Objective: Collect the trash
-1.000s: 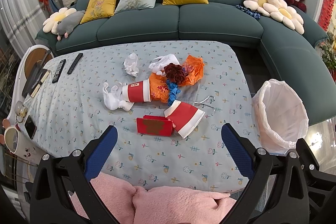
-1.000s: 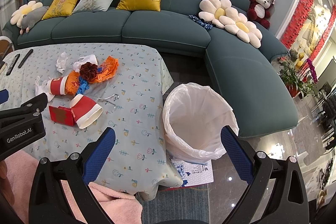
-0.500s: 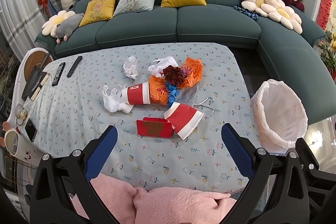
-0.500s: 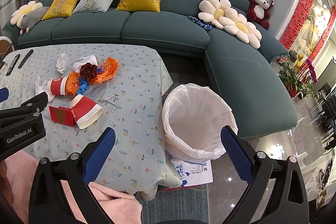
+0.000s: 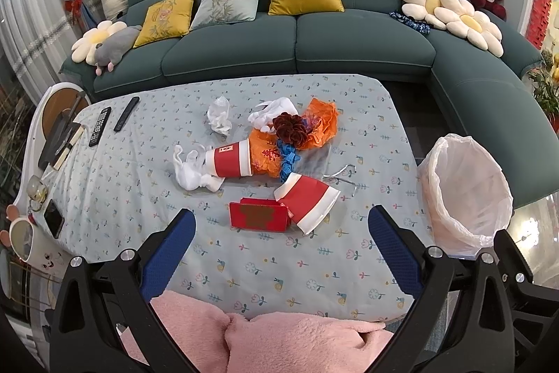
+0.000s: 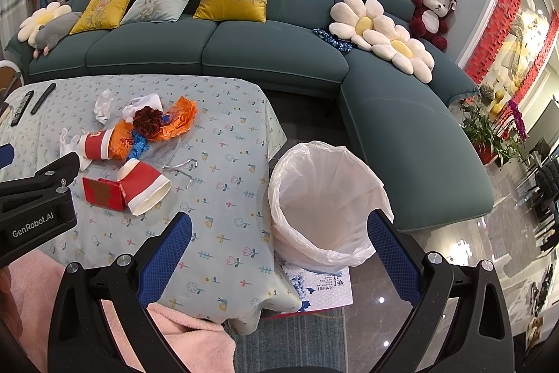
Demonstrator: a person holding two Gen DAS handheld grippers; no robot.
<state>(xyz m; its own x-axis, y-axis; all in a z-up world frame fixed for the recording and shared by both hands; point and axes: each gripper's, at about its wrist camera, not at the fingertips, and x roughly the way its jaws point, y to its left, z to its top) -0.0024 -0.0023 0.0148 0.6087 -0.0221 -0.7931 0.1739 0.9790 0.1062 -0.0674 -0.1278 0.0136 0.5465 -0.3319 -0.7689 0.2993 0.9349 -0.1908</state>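
Trash lies in a heap mid-table: two tipped red paper cups (image 5: pixel 229 159) (image 5: pixel 309 201), a flat red box (image 5: pixel 258 215), orange crumpled paper (image 5: pixel 319 123), a dark red paper flower (image 5: pixel 290 128), a blue strip (image 5: pixel 287 159), white tissues (image 5: pixel 219 116) and a white glove (image 5: pixel 190 168). A white-lined trash bin (image 5: pixel 464 189) (image 6: pixel 325 201) stands on the floor off the table's right end. My left gripper (image 5: pixel 281 245) hangs open above the near table edge, short of the red box. Open as well, my right gripper (image 6: pixel 279 249) hovers over the bin's near rim.
Two remotes (image 5: pixel 111 121) rest at the table's far left corner; a phone (image 5: pixel 53 218) and mugs (image 5: pixel 22 240) sit on a side stand. A teal sofa (image 5: pixel 265 48) wraps the back and right. A pink fuzzy garment (image 5: pixel 265 341) covers the near edge. Wire glasses (image 5: pixel 344 175) lie by the cups.
The left wrist view has tilted down slightly, so the table scene sits a little lower. Nothing on the table moved and both grippers stayed open.
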